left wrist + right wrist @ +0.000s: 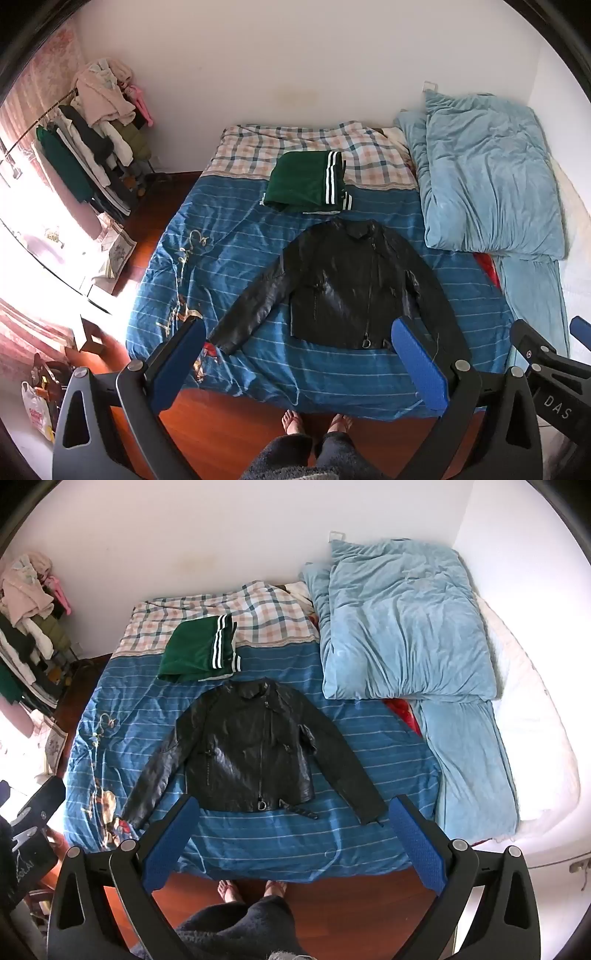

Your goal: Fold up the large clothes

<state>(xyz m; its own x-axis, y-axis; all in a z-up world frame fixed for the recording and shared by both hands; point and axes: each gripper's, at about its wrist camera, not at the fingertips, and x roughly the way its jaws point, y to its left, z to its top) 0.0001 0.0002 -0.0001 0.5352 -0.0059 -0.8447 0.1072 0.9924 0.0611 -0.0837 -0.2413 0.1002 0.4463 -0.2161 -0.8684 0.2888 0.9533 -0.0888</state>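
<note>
Nearest, the person's bare feet point(314, 422) stand on the wooden floor point(229, 435) at the bed's near edge. The left gripper point(301, 363) and the right gripper point(291, 840) both hang above that edge with blue pads spread wide, released and grasping nothing. Beyond them the black leather jacket point(247, 746) lies flat and unfolded on the blue striped bedspread point(258, 845), front up, sleeves angled out to left and right, nothing resting on it. Just past its collar sits a folded green garment point(306, 181) with white stripes, partly on a plaid blanket point(373, 158). A bunched light-blue duvet point(402, 627) fills the bed's right side. Far left, a crowded clothes rack point(92, 136) stands against the wall.
</note>
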